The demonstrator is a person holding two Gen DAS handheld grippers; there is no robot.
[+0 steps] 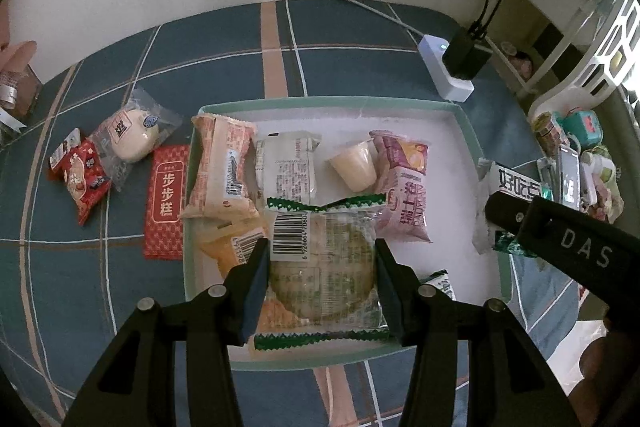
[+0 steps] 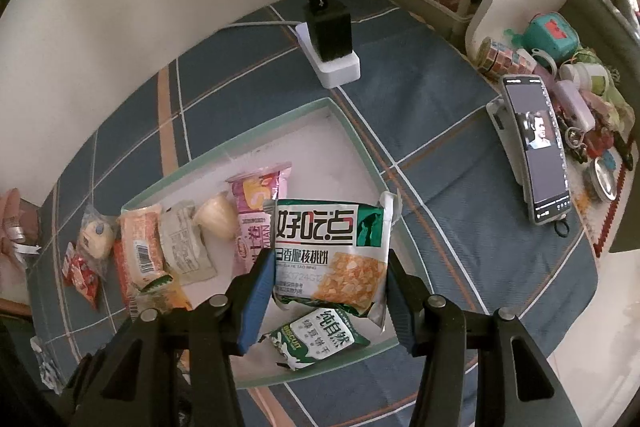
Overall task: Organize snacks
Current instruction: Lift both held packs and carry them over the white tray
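Observation:
A shallow green-rimmed tray (image 1: 466,131) holds several snack packs. My left gripper (image 1: 320,251) is shut on a clear green-edged cookie pack (image 1: 324,267), held over the tray's near side. My right gripper (image 2: 330,267) is shut on a white and green walnut-cake pack (image 2: 332,251), held above the tray (image 2: 360,143); that pack also shows in the left wrist view (image 1: 516,183). A green biscuit pack (image 2: 320,341) lies in the tray under it. A pink pack (image 1: 404,187), a jelly cup (image 1: 354,165) and an orange pack (image 1: 222,171) lie in the tray.
Left of the tray on the blue plaid cloth lie a red flat pack (image 1: 166,203), a white bun pack (image 1: 130,135) and a small red pack (image 1: 82,179). A white power strip with black adapter (image 2: 332,39) is behind. A phone (image 2: 538,151) and clutter sit right.

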